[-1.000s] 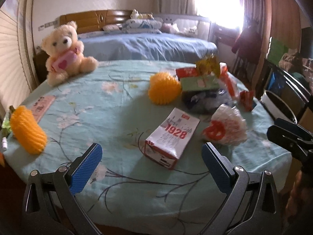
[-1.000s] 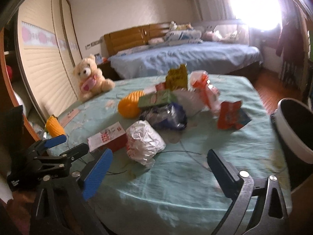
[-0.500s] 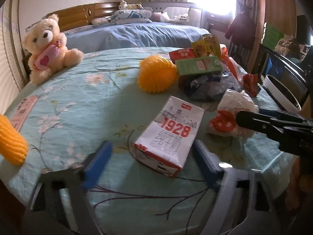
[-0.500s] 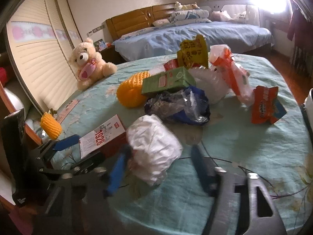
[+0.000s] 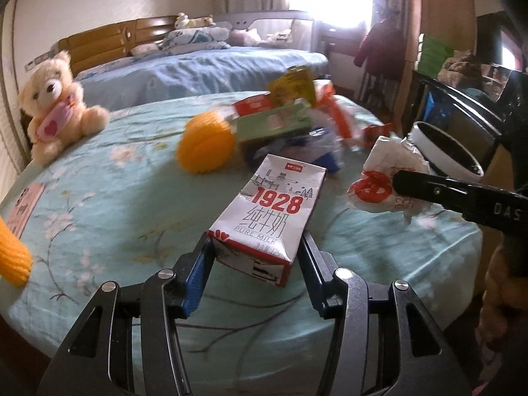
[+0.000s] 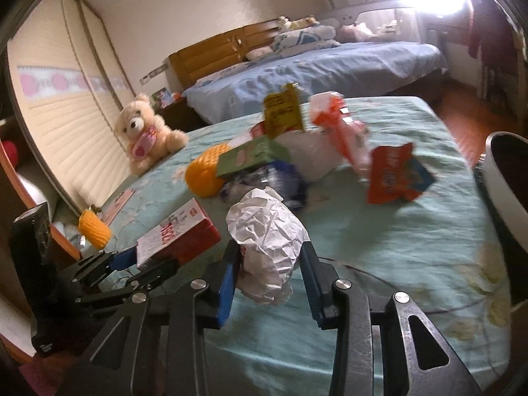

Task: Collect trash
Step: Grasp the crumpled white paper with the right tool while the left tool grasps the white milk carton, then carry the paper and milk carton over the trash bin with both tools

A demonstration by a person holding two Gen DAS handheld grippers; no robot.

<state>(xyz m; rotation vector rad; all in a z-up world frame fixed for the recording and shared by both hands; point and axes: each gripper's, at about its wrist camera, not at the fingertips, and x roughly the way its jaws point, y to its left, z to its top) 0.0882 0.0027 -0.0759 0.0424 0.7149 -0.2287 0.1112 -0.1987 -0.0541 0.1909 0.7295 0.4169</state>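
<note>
Blue pads on your left gripper point(image 5: 255, 259) are pressed against both sides of the milk carton point(image 5: 269, 217), the white and red one printed "1928", so the fingers are closed on its near end. The carton lies flat on the desk point(image 5: 109, 198), which wears a pale green floral cloth, and its far end points toward the heap of trash. Your right gripper point(image 6: 269, 265) has its fingers closed round the crumpled white paper wrapper point(image 6: 267, 237), near the desk's front edge and just right of the carton. Beyond both, mid-desk, lie an orange foam net point(image 6: 204, 175), a green box point(image 6: 254, 158), a yellow packet point(image 6: 283, 110), a dark blue bag point(image 6: 280, 181) and an orange-and-white plastic bag point(image 6: 343, 132). A red snack packet point(image 6: 392, 173) lies apart to their right. At the far right, off the desk's edge, stands a white-rimmed bin point(image 6: 505, 181) with a dark inside. A teddy bear point(image 5: 54, 105) sits at the far left of the desk, and another orange foam net point(image 5: 11, 257) lies at the near left edge.
</note>
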